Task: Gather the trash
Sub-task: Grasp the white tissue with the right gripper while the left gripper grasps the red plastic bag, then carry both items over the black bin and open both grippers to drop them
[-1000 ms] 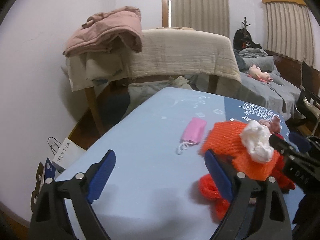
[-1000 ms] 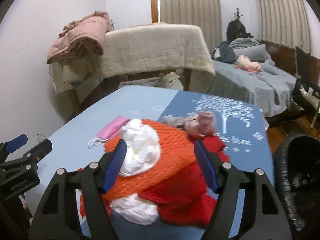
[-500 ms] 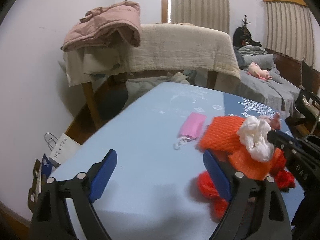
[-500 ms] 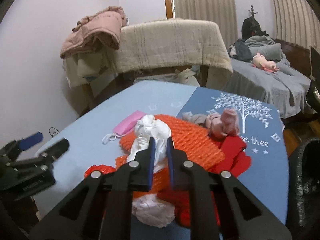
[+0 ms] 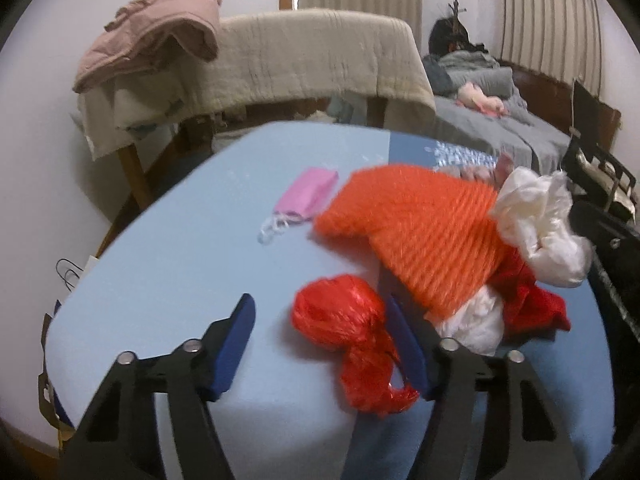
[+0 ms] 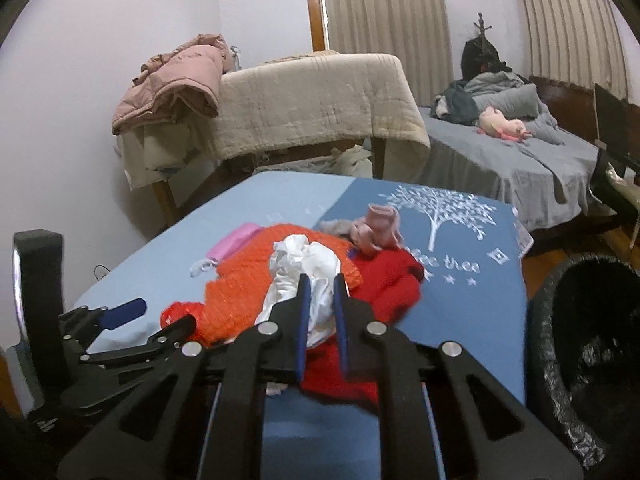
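The right gripper [image 6: 320,296] is clenched on a crumpled white tissue [image 6: 304,272] just above the orange net [image 6: 248,288] in the middle of the surface [image 6: 460,320]. The left gripper [image 5: 320,340] is closing around a red plastic bag [image 5: 344,320] at the near edge, not yet pressing it. Next, I think, the tissue must go to the black bin [image 6: 580,340] at the right.

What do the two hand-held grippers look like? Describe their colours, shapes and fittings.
Both look alike. The left hand-held gripper has black, angular linkage arms with cut-out slots, round silver pivot pins and flat blue pads on its fingers. The right hand-held gripper has the same black frame, silver pins and narrow blue pads. No cables, sleeves or hands show.
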Motion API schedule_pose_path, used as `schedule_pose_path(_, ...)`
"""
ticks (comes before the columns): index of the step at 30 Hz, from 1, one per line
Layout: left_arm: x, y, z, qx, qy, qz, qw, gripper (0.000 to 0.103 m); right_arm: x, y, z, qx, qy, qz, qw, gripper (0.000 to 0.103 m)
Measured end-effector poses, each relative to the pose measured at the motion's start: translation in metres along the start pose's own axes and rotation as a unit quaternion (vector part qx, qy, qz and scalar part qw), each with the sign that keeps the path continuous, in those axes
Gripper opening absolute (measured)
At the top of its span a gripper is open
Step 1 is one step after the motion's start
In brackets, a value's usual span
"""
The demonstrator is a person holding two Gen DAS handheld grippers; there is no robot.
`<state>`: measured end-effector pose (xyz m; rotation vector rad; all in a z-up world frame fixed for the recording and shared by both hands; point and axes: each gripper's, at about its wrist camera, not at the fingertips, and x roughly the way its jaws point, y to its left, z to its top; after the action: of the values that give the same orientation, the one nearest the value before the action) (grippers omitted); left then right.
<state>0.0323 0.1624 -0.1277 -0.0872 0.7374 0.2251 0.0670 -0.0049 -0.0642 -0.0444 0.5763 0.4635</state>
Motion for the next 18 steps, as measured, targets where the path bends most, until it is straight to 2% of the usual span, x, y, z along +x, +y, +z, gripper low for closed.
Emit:
schedule_pose_path(2, 0.008, -0.002, -0.003, 0.0, 0.014, -0.022, 0.9997, 0.046, -0.001, -0.004, -0.003, 0.002, 0.002, -0.001, 1.0, 0.011)
schedule_pose_path(3, 0.011, -0.003, -0.003, -0.004, 0.018, -0.032, 0.9993, 0.044, -0.001, -0.005, -0.004, 0.003, 0.003, -0.002, 1.0, 0.011)
schedule_pose_path(7, 0.007, -0.007, -0.002, 0.008, 0.004, -0.025, 0.9996, 0.038, -0.003, -0.007, -0.004, 0.003, 0.002, -0.001, 1.0, 0.011)
schedule_pose_path(14, -0.035, 0.003, 0.014, -0.005, -0.059, 0.001, 0.9982, 0.037, -0.019, -0.01, 0.003, 0.005, -0.016, -0.003, 1.0, 0.011)
schedule_pose_path(18, -0.058, -0.005, 0.029, 0.005, -0.089, -0.011, 0.9959, 0.037, -0.037, -0.018, 0.007, 0.012, -0.03, -0.012, 0.999, 0.011)
